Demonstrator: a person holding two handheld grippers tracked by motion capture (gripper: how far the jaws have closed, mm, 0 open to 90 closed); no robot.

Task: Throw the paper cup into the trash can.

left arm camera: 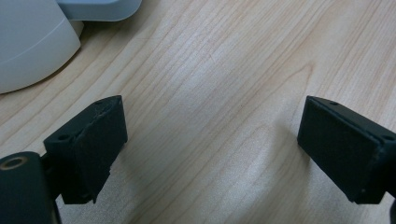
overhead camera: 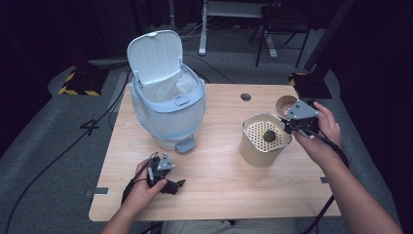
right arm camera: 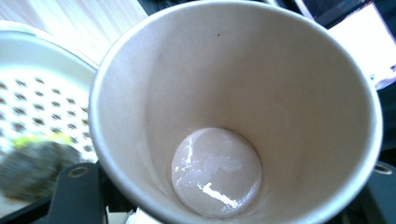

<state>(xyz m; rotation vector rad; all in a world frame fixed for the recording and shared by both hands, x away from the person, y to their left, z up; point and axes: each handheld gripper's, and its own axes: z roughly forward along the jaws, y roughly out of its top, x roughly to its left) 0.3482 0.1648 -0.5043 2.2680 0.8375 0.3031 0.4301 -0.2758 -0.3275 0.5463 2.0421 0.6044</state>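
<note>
One wooden table point(overhead camera: 219, 180) carries one bin, one canister and one paper cup, with two hand-held grippers over it. Left: the left gripper point(overhead camera: 171, 185) lies low at the near edge, its jaws spread wide and released, with bare wood between them in the left gripper view. Just beyond and to its left stands one pale blue pedal bin point(overhead camera: 168, 109), lid point(overhead camera: 155, 53) raised, white liner showing, pedal point(overhead camera: 185, 145) facing the gripper. Centre-right: one tan canister point(overhead camera: 262, 141) with a perforated white insert point(overhead camera: 265, 132), on which sits one dark, roundish lump point(overhead camera: 269, 135). Right: the right gripper point(overhead camera: 294, 119) is clenched on one paper cup point(right arm camera: 233, 107), held tilted just beside the canister's far rim; the cup's glossy bottom holds nothing. The cup fills the space ahead of this gripper, hiding most of the insert. One cable hole point(overhead camera: 246, 96) lies farther off.
</note>
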